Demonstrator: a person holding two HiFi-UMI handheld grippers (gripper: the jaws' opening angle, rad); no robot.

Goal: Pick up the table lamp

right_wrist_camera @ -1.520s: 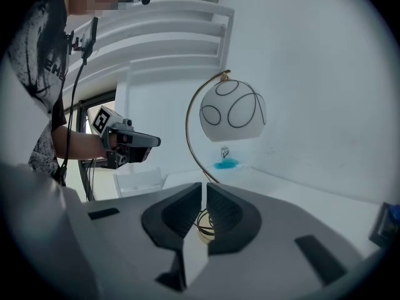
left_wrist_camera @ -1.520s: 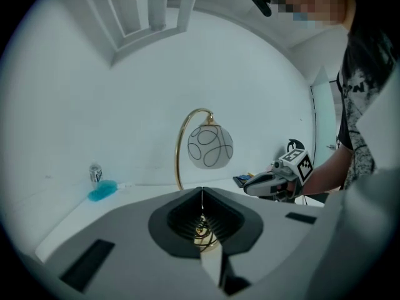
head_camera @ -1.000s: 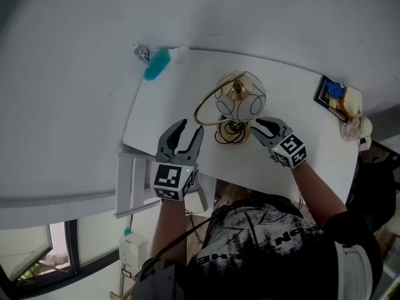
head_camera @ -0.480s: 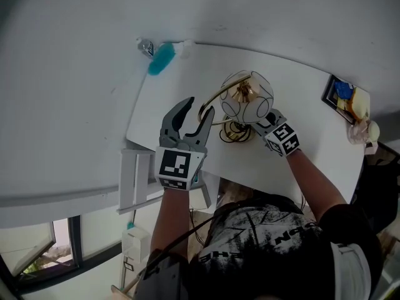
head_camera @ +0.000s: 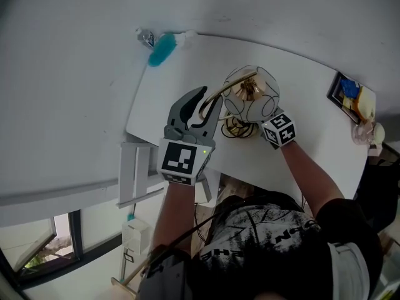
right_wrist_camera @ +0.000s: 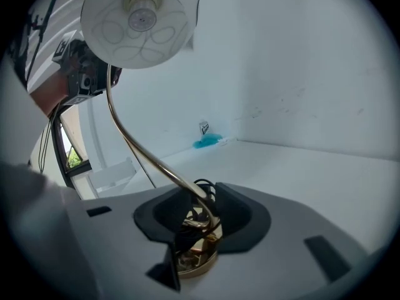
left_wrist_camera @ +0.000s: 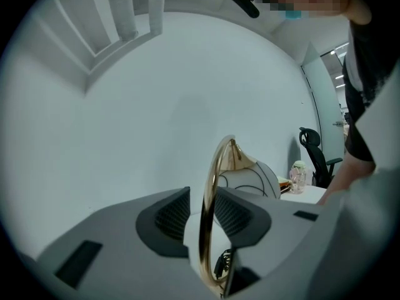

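Note:
The table lamp stands on the white table. It has a wire-patterned globe shade, a curved gold arm and a gold base wrapped in black cord. My left gripper reaches in from the left. Its jaws are closing with the gold arm between them, and a narrow gap still shows at the pads. My right gripper comes in low from the right, its marker cube beside the shade. Its jaws are closing round the base and cord. The shade hangs above them.
A blue brush-like thing lies at the table's far left corner by the wall. A picture frame and a small bottle sit at the right end. A white slatted frame stands below the table's left edge.
My left gripper moved forward and up until its jaws straddled the gold arm. My right gripper slid in under the shade toward the base. The lamp stayed put.

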